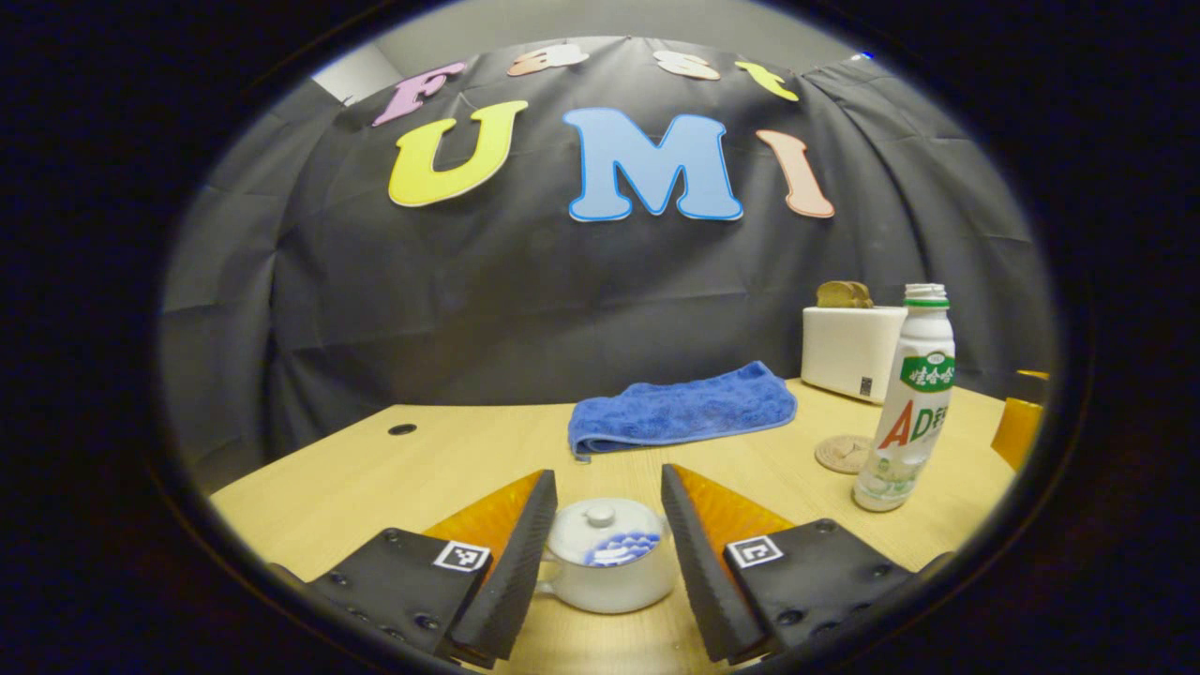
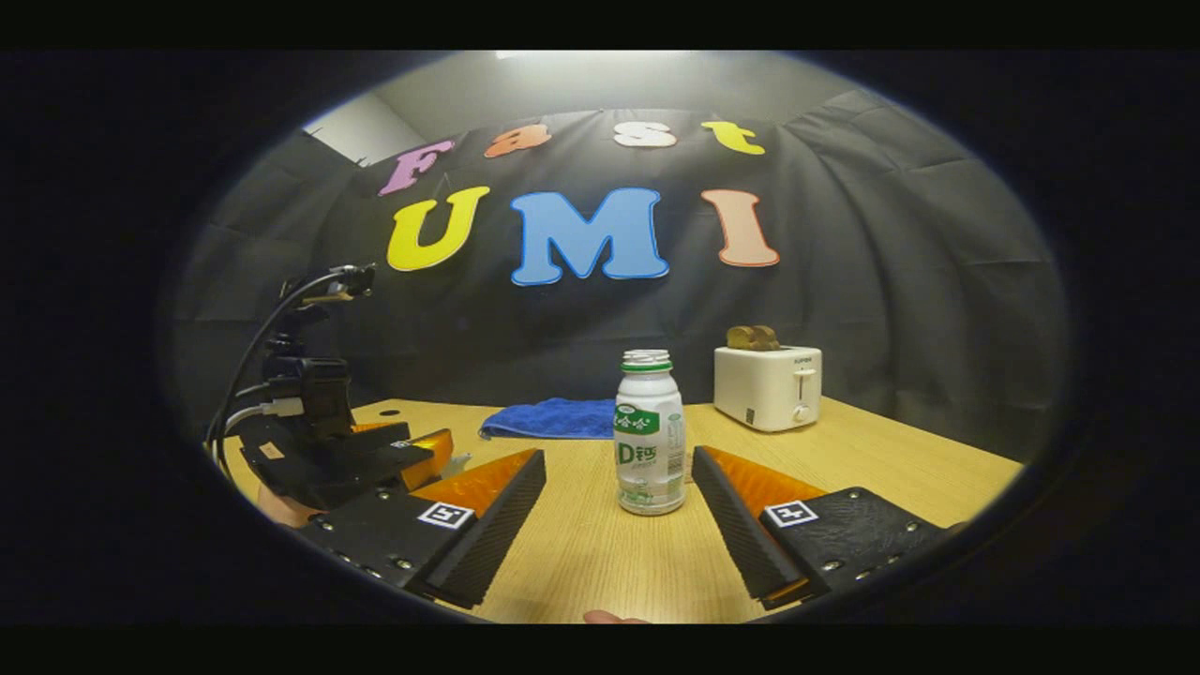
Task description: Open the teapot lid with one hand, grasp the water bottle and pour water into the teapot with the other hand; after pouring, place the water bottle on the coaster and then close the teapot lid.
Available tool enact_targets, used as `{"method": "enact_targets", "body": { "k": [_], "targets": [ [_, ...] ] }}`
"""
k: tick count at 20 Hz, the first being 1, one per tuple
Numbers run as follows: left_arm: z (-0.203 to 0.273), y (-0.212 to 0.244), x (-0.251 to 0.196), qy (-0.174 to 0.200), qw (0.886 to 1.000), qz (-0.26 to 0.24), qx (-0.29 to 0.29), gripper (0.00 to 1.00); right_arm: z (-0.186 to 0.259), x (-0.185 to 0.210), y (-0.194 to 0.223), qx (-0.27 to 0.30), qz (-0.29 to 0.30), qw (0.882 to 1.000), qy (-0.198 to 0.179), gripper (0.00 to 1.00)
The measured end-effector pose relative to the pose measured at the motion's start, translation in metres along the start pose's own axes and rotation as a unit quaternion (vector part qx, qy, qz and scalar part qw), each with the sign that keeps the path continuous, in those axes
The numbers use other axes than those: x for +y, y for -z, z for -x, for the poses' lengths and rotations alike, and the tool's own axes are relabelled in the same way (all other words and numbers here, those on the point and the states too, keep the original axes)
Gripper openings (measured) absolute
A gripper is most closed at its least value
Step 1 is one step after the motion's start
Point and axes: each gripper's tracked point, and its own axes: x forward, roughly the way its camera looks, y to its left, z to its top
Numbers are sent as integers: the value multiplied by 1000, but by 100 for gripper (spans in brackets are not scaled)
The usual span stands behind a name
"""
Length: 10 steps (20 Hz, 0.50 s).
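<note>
The small white ceramic teapot (image 1: 609, 562), glazed with a blue wave pattern, is seen low in the left gripper view, standing on the pale wooden tabletop (image 1: 394, 469) between the widely spread jaws of the left gripper (image 1: 605, 544); neither jaw touches it. Its domed lid (image 1: 603, 531) is seated, and the little round knob (image 1: 600, 514) on top is judged the place to take hold — a small, smooth, glazed target likely to slip unless it is pinched squarely and lifted straight up. The lid is probably light but brittle, so a gentle closing is called for.

The white plastic water bottle (image 2: 650, 433) with a green-and-red label stands upright in the right gripper view, just ahead of the right gripper (image 2: 619, 511), whose jaws are also held wide and apart from it. The bottle is best gripped at mid-body over the label, below the narrowing neck; thin plastic walls may give under pressure, and how full it is cannot be told.

The round brown coaster (image 1: 843, 453) lies just beside the bottle, near a blue folded towel (image 1: 680, 410) and a white toaster (image 1: 848, 352) — well apart from the teapot.
</note>
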Motion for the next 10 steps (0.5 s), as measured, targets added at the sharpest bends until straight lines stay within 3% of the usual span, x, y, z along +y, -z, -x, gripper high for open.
{"method": "enact_targets", "body": {
  "k": [3,4,7,10],
  "targets": [
    [-1,6,4,4,1000,15,2,34,2,1,2,1,2,1000,-2,97],
    [1,5,3,8,1000,21,2,27,2,2,2,0,2,1000,-4,97],
    [1,2,5,8,1000,21,-4,17,3,1,-1,-7,6,1000,-8,97],
    [7,-15,10,7,999,21,-25,18,1,-1,-4,-10,9,1000,-5,97]
  ]
}}
